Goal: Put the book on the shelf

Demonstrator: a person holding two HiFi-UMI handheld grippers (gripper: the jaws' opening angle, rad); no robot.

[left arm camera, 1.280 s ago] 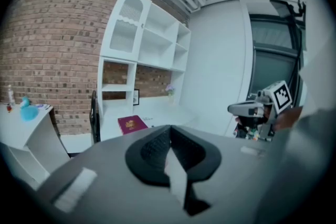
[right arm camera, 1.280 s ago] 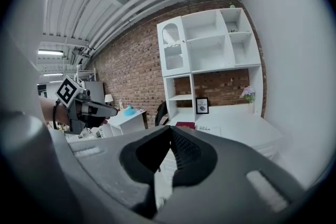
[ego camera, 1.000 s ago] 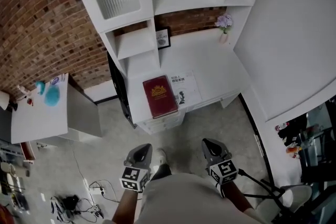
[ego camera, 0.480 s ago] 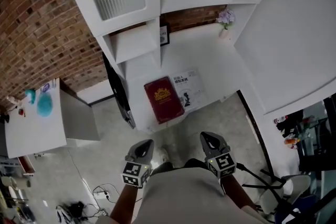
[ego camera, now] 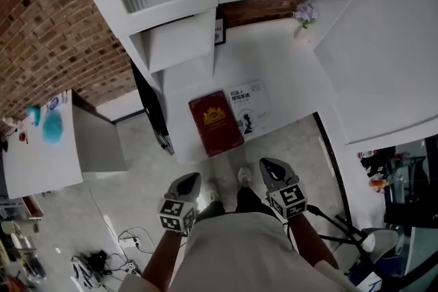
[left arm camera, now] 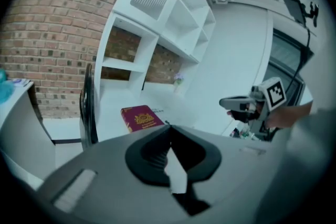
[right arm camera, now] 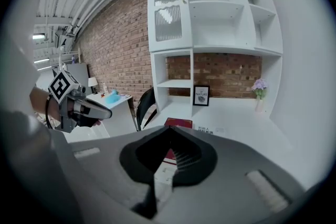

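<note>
- Against a second ago, the head view has closed in on the white desk [ego camera: 287, 72]. The gap between the two grippers and the desk's front edge is smaller, and the small side table [ego camera: 41, 154] has slid toward the left edge.
- The red book [ego camera: 215, 123] has not moved on the desk. It lies flat, cover up, near the front edge, below the white shelf unit [ego camera: 178, 44] and not on any shelf.
- A white booklet [ego camera: 250, 109] lies just beside the book on its right; whether their edges touch cannot be told.
- Left gripper [ego camera: 189, 180]: its fingers are pressed fully together with nothing between them, as they were a second ago. It hangs in the air short of the desk, above the floor.
- Right gripper [ego camera: 271, 166]: its fingers are likewise closed tight and empty, unchanged, level with the left one and well short of the book.
- In the right gripper view the book [right arm camera: 177, 124] shows just past the closed fingertips.
- Writing: the framed picture [right arm camera: 201, 96] at the back of the desk reads "NATURE". The book's cover bears a gold emblem, and the booklet's print is too small to read.
- A vase of purple flowers [ego camera: 305, 14] stands at the desk's back right corner, and a black chair [ego camera: 152, 113] sits at its left end.
</note>
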